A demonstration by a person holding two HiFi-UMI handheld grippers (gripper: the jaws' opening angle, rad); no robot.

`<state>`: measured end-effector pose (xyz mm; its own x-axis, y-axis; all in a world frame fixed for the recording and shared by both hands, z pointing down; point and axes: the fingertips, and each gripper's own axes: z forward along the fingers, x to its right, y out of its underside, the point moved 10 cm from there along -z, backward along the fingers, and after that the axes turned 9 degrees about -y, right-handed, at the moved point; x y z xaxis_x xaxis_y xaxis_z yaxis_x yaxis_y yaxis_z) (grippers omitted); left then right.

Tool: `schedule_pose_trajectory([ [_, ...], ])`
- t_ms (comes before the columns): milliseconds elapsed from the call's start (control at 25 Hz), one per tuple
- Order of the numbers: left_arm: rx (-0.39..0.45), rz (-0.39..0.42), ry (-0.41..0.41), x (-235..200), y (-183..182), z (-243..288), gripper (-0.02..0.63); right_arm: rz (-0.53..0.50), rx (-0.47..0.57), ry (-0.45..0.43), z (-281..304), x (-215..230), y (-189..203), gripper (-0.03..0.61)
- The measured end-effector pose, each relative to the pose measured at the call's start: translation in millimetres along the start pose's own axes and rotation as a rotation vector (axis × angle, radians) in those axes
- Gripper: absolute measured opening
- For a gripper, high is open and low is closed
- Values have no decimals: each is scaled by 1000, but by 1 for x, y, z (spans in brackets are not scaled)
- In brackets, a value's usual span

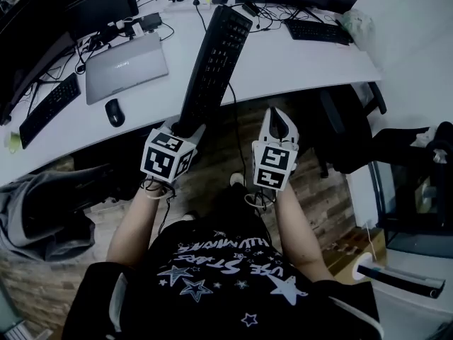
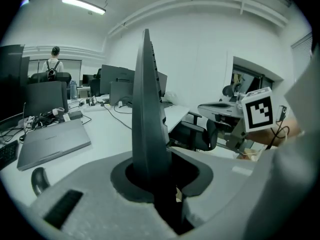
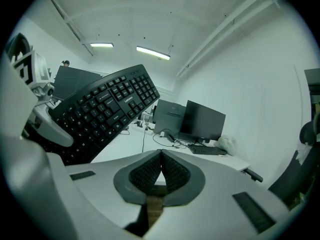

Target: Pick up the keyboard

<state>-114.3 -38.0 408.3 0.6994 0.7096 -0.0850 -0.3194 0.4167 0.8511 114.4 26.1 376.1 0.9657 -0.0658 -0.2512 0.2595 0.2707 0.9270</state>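
left claw (image 1: 185, 128) tight on keyboard (image 1: 216, 55) end

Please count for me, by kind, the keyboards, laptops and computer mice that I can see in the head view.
Keyboards: 3 (held keyboard in the left gripper, left keyboard, right keyboard)
Laptops: 1 (closed laptop)
Mice: 1 (mouse)
Total: 5
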Motion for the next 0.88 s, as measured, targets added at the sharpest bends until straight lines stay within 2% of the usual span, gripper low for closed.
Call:
schedule_pose_trajectory([
  [520,22,-43,80,-4,59,-91,89,43,-16,40,-86,-80,8,5],
  [880,27,-56,116,1,75,-114,89,47,-33,48,-120,-98,16,5],
])
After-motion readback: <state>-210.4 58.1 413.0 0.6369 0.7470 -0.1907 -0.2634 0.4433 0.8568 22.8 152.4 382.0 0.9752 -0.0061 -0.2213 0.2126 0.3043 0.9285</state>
